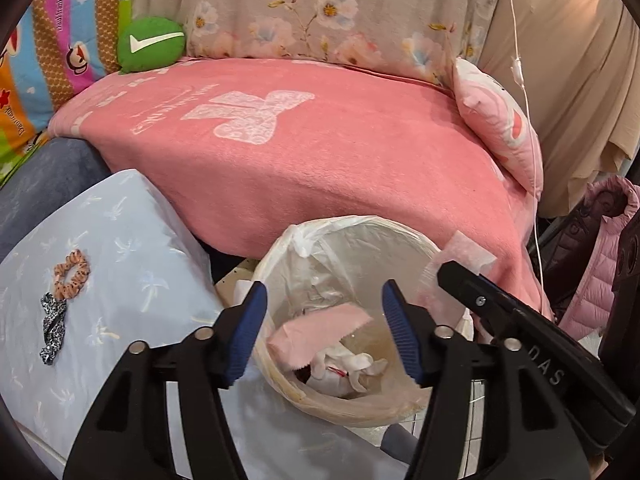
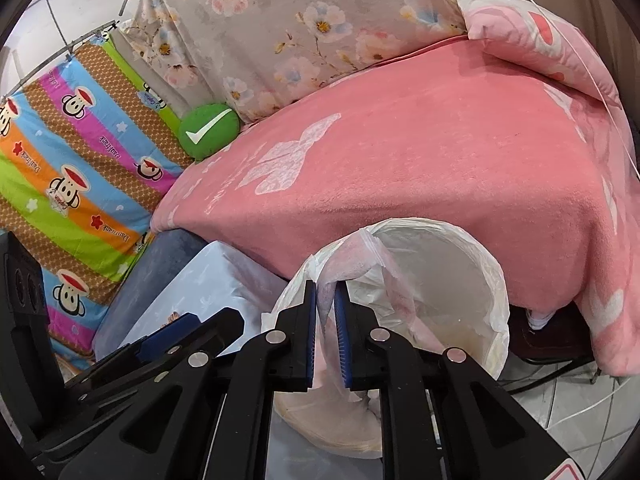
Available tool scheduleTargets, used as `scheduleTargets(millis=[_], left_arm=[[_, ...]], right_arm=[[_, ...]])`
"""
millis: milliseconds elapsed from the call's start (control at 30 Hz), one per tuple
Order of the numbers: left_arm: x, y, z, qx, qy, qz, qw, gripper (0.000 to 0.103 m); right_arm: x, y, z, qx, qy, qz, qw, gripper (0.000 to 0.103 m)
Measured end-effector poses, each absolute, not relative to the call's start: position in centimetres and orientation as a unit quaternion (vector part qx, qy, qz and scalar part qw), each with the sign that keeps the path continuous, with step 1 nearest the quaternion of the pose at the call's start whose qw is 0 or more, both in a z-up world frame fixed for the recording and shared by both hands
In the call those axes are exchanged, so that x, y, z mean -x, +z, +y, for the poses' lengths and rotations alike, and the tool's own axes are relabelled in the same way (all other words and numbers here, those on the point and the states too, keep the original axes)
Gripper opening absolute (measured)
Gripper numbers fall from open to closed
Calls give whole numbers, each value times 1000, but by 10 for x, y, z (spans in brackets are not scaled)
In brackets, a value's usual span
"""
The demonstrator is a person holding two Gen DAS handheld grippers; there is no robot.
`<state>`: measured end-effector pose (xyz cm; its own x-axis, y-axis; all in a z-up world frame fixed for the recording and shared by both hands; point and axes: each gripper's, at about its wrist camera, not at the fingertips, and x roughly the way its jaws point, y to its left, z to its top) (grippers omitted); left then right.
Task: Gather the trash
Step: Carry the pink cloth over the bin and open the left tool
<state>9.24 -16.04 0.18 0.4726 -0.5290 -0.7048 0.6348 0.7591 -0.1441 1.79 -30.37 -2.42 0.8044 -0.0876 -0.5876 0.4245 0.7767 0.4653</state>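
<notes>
Between the blue ribbed pads of the right gripper (image 2: pixel 325 334) a thin, translucent pinkish sheet of tissue-like wrapper (image 2: pixel 352 264) is pinched, the jaws closed almost together on it, so that it hangs as a limp fold over the near rim of the round cream-coloured waste bin lined with a white plastic bag (image 2: pixel 494 280). In the left wrist view the same wrapper (image 1: pixel 460 258) shows sticking up past the right gripper's black finger at the bin's right rim. The left gripper (image 1: pixel 324 332) is spread wide with nothing between its pads, poised directly above the bin's mouth (image 1: pixel 280 252). Down inside the bin lie a torn pink paper scrap (image 1: pixel 316 328) and a crumpled white tissue with a red mark (image 1: pixel 344 368). The held sheet looks very light, soft and easily torn, so I judge that a grip near its middle, on a doubled fold, will serve better than one at an edge; once let go, it may drift or cling to the liner rather than drop straight. Beyond the bin rises a seat covered by a pink fleece blanket with a white pattern (image 1: pixel 320 160), a green round cushion with a white tick (image 1: pixel 152 44) behind it. On the pale blue patterned cloth (image 1: pixel 132 240) to the left lie an orange spotted scrunchie (image 1: pixel 72 268) and a black-and-white one (image 1: pixel 53 322).
</notes>
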Motion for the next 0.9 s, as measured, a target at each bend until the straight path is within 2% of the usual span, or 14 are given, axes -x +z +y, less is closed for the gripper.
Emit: scheduleTargets(millis=[200,900], left_arm=[[-99,-1,-152,-64,-322,389,861,59],[-108,-6,-111,-35,-284,402,870,59]], right_arm=[[-22,-25,-299,-303,-141,278,900,23],[-44,-18,-263,-274,-111,298,908,24]])
